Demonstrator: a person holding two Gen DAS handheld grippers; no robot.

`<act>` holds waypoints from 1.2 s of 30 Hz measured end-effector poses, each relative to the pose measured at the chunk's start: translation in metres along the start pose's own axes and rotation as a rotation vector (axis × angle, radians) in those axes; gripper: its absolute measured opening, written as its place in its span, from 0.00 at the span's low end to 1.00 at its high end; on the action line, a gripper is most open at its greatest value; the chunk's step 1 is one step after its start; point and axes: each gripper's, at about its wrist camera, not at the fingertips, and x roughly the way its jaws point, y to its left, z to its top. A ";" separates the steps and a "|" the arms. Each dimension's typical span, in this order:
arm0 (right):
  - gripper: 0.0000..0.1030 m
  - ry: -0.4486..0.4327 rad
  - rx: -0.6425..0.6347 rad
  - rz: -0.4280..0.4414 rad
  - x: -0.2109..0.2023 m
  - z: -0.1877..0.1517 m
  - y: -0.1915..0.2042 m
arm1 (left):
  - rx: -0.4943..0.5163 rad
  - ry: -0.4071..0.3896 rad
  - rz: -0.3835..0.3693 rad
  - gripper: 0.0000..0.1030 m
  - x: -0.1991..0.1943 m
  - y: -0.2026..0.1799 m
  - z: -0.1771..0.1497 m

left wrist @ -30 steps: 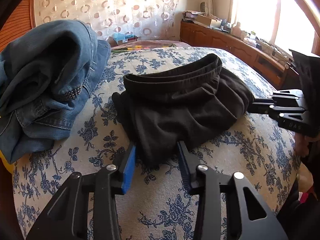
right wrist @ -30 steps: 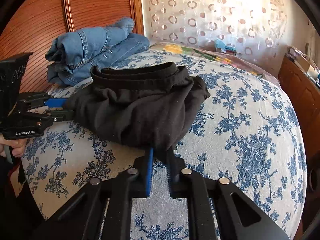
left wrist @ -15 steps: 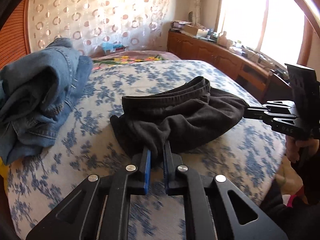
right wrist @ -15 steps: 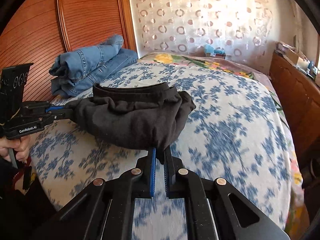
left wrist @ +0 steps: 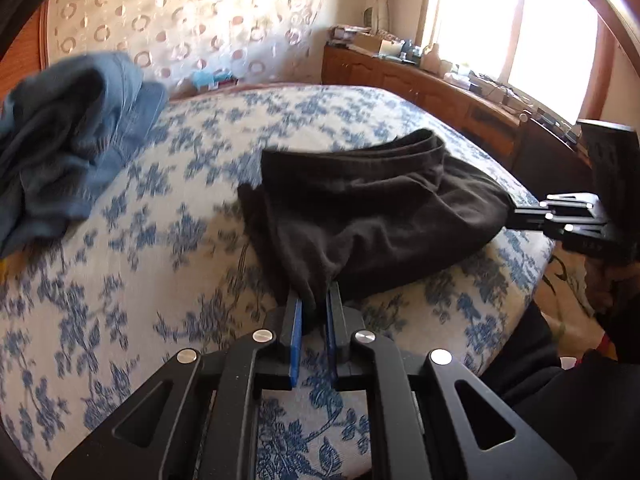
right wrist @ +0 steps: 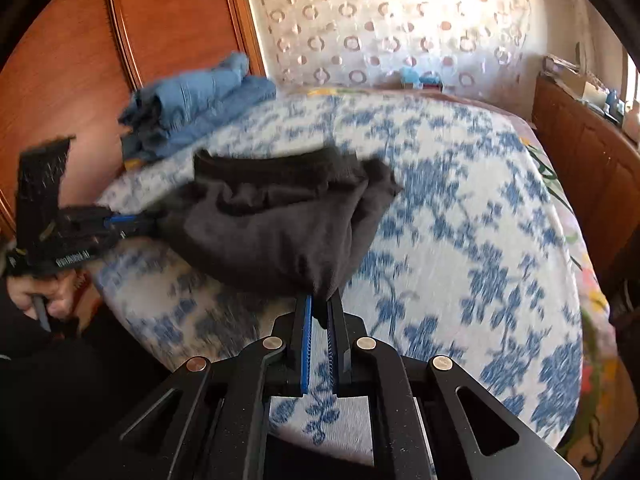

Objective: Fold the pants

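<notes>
Pants [left wrist: 372, 208] of black cloth lie bunched on my side of the bed [left wrist: 168, 240], near its front edge, with the waistband turned toward the far side. I see one bottom corner pinched in my left gripper [left wrist: 314, 304]: its blue pads are clenched on a tuft of the dark cloth, which rises from them up into the heap. My right gripper [right wrist: 320, 312] grasps the opposite corner the same way, jaws nearly together with black fabric caught between. Each tool also shows in the other's camera, at the side of the garment, cloth drawn toward its tip. The stretch between the two grips hangs slack and wrinkled, resting on the blue-flowered bedspread. Farther back on the bed, by the wooden headboard [right wrist: 80, 80], sits a pile of blue jeans [left wrist: 68, 136], well apart from the black pair. A hand [right wrist: 44, 292] wraps the handle below the left tool in the right-wrist view.
</notes>
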 end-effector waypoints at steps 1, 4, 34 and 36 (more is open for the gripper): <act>0.06 0.006 0.002 0.003 0.004 0.000 -0.001 | 0.000 -0.001 0.000 0.11 -0.001 0.001 -0.002; 0.06 0.003 0.021 0.013 0.003 0.001 -0.004 | -0.006 -0.003 -0.002 0.11 -0.003 0.001 -0.003; 0.40 -0.114 -0.052 0.007 0.010 0.050 -0.004 | 0.023 -0.001 0.043 0.60 0.023 0.013 0.061; 0.40 -0.084 -0.065 0.005 0.024 0.056 -0.006 | 0.026 0.016 0.033 0.58 0.032 0.015 0.065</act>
